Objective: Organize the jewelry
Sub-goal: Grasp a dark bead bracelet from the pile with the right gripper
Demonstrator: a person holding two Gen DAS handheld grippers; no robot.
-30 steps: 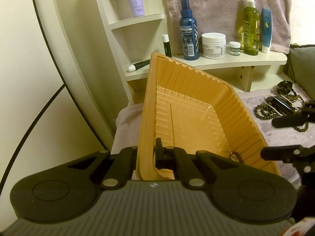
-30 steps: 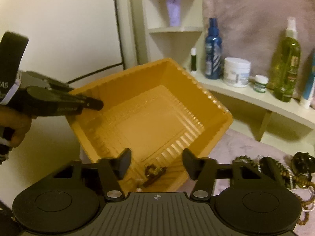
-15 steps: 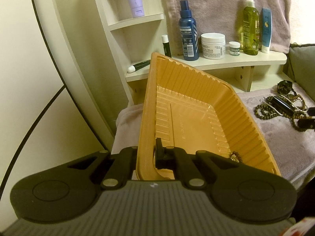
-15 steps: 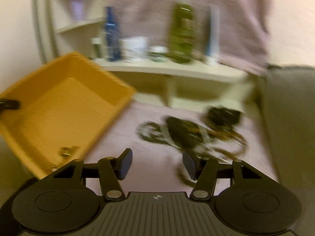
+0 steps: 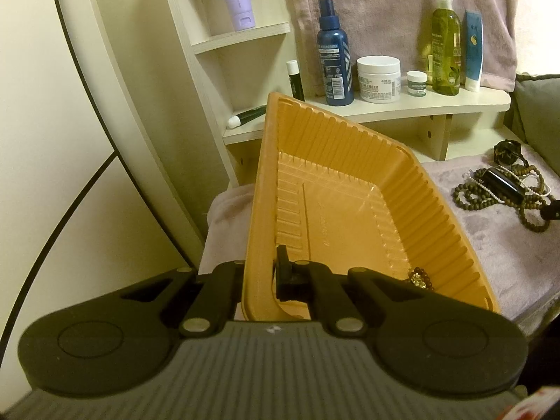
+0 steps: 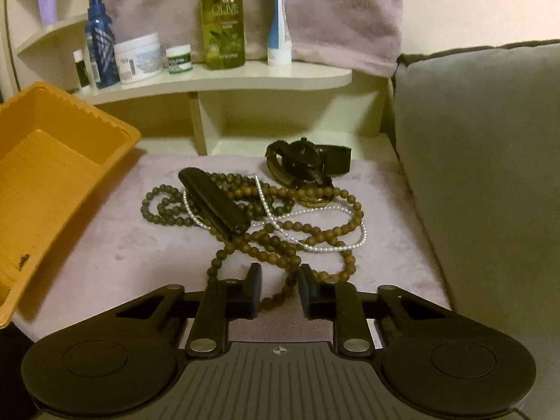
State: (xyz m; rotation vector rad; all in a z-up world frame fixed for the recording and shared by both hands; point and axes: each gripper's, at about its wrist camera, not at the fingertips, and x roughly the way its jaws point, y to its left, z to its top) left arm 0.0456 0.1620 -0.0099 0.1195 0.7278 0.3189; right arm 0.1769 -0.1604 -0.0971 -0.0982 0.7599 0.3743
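Lilac cloth (image 6: 133, 245) on the bench: our right gripper (image 6: 278, 288), fingers just narrowing but still apart, straddles a wooden bead necklace (image 6: 280, 241) loop trailing straight ahead. Our left gripper (image 5: 260, 276), further off, clamps the tilted orange tray (image 5: 350, 189) rim, one bracelet (image 5: 420, 278) inside.

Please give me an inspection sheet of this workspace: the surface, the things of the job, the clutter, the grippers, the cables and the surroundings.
Surface: mauve cloth, soft.
Job's things: orange tray, tilted, one small beaded piece inside; on the cloth a tangled pile: brown bead strings, pearl strand, black case, black watch.
Clutter: nothing seen.
Grippers: left gripper shut on the tray's wall; right gripper has just been closing, a bead string between the fingers, not yet pressed.
Cables: nothing seen.
Surroundings: shelf with bottles and jars; grey cushion.
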